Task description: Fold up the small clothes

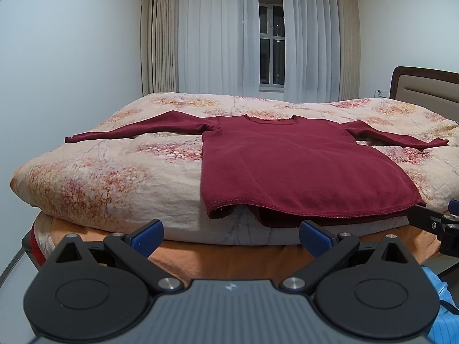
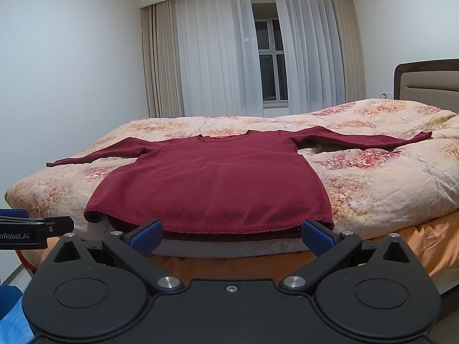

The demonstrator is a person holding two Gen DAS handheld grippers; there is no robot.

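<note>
Left gripper (image 1: 231, 236): jaws spread wide, nothing between them; it hangs just short of the shirt's hem, low at the near edge of the bed, toward the hem's left corner
Right gripper (image 2: 231, 236): jaws likewise spread wide and empty; its blue fingertips (image 2: 147, 233) sit level with the hem and close to it, though contact cannot be told
Shirt (image 1: 289, 169): dark red, long-sleeved, laid flat on the quilt with the neck away from the grippers and the hem toward them; hem hangs slightly over the quilt's near edge
Sleeves: left sleeve (image 1: 137, 130) stretched straight out from the shirt's body, right sleeve (image 2: 358, 139) the same on the other side; neither is turned in
Quilt (image 1: 94, 177): floral, peach and red, lumpy under the shirt, so the body does not lie quite smooth
Bed (image 2: 218, 269): orange sheet shows below the quilt, nearer than the hem
Headboard (image 2: 427, 80): right of the shirt, well apart from it
Curtains (image 1: 226, 37): beyond the shirt, on the far wall
Done: garment appears spread out and squared up, ready for folding
Left: everything, by my reading; no fold shows yet, so both sleeves need bringing across the body and the body needs doubling over
Progress: at the very start
Likely step: taking hold of the hem or moving out to a sleeve; which one cannot be told
</note>
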